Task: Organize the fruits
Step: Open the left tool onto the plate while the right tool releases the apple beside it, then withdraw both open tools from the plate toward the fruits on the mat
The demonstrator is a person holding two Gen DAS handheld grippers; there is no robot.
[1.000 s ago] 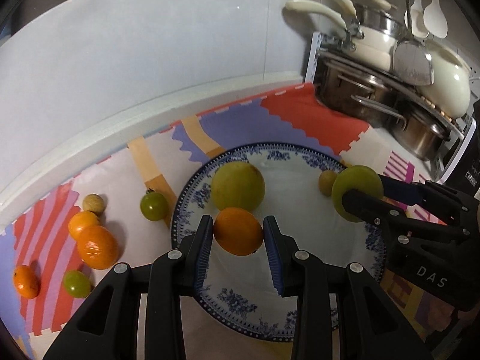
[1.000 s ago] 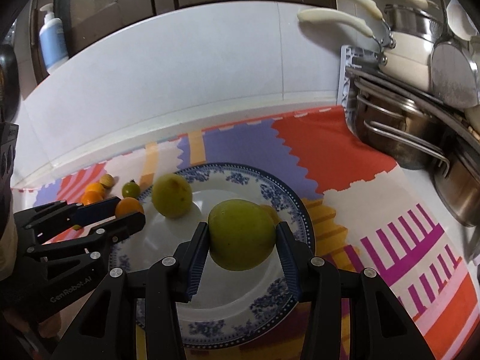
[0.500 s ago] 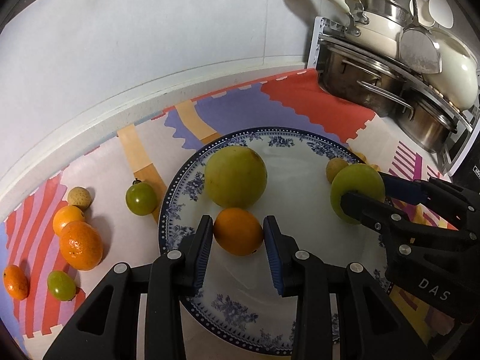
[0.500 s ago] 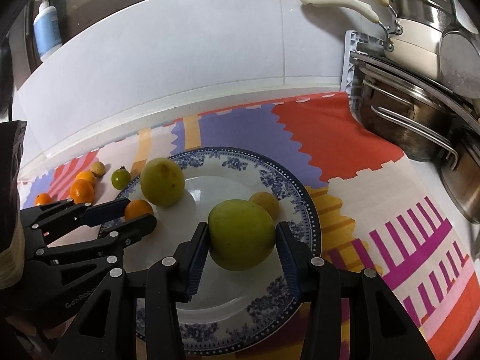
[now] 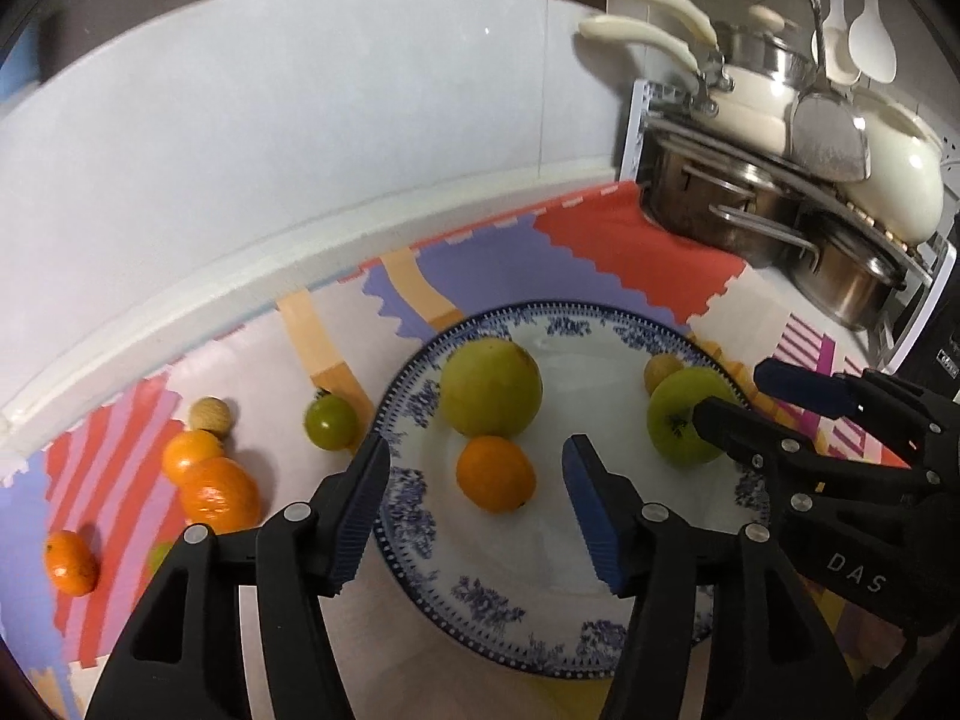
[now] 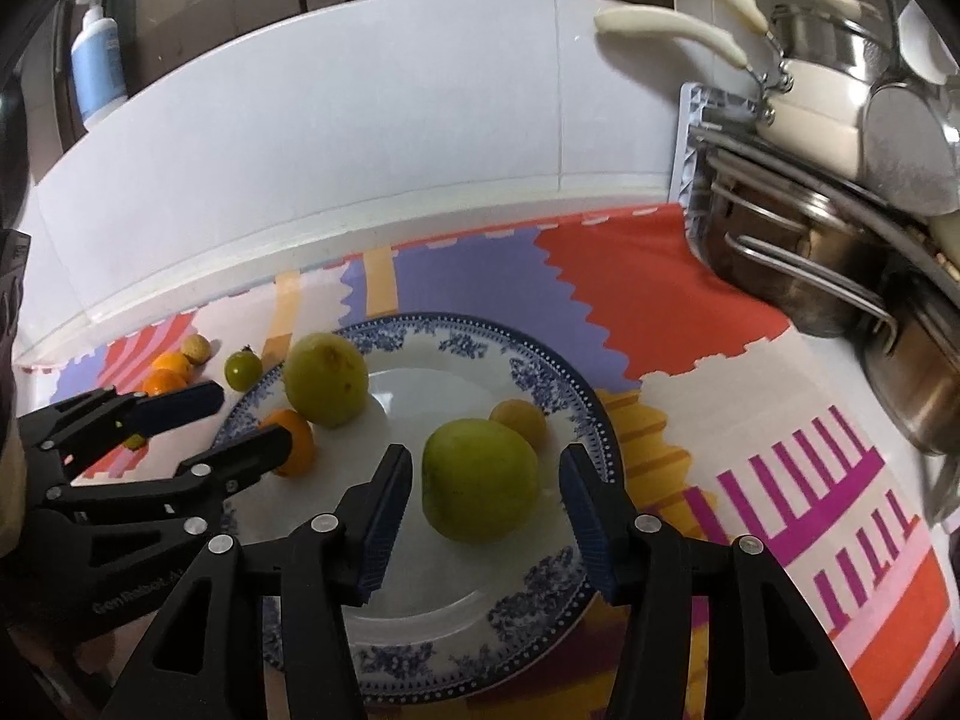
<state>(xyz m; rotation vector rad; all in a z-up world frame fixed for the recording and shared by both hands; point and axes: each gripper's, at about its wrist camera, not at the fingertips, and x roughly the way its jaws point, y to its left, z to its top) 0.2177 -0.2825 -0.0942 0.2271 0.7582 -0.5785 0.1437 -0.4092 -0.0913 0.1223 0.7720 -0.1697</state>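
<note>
Left gripper (image 5: 474,498): fingers spread wide, clear of the orange (image 5: 495,473) lying between them on the plate (image 5: 510,654); orange near-round, no clear long axis. Right gripper (image 6: 485,501): fingers also apart, straddling the green fruit (image 6: 479,479), stem end facing left in the left wrist view. Both grippers angle down over the plate, side by side. More oranges (image 5: 219,495) lie off-plate on the mat (image 5: 636,252).

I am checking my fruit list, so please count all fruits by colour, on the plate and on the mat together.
Orange fruits: 4
Green or yellow-green fruits: 4, one of them mostly hidden
Small tan fruits: 2
Total: 10
</note>
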